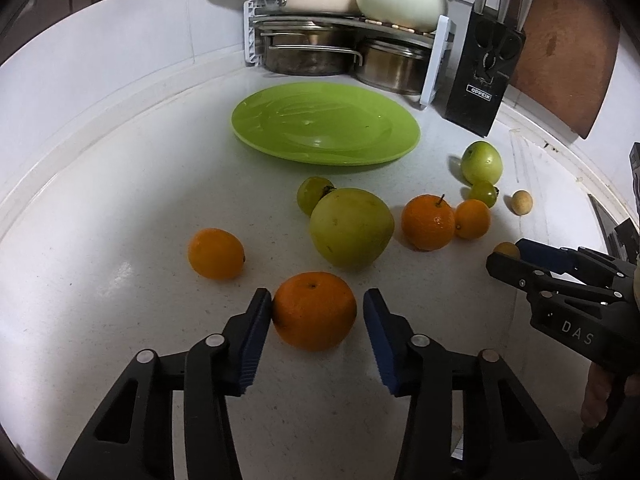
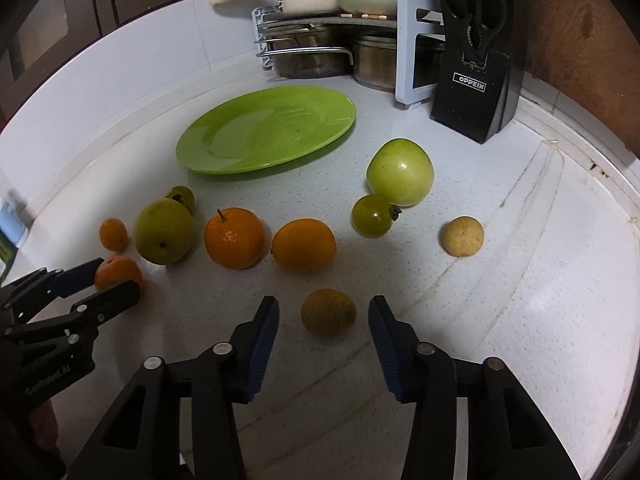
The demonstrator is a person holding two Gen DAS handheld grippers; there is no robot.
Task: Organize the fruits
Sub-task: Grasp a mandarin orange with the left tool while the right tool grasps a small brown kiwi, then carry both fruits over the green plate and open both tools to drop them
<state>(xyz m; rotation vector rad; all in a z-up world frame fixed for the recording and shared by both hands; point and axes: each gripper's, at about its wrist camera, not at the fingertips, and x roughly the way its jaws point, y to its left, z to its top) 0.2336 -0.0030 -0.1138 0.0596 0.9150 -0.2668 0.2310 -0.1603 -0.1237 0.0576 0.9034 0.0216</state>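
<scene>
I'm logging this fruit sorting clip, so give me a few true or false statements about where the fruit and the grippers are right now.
1. The green plate holds no fruit. True.
2. The left gripper is shut on the orange. False: its jaws are open either side of the fruit, which sits on the counter.
3. A small brownish fruit lies between the open fingers of the right gripper. True.
4. The knife block stands left of the plate. False: it stands to the right.
</scene>
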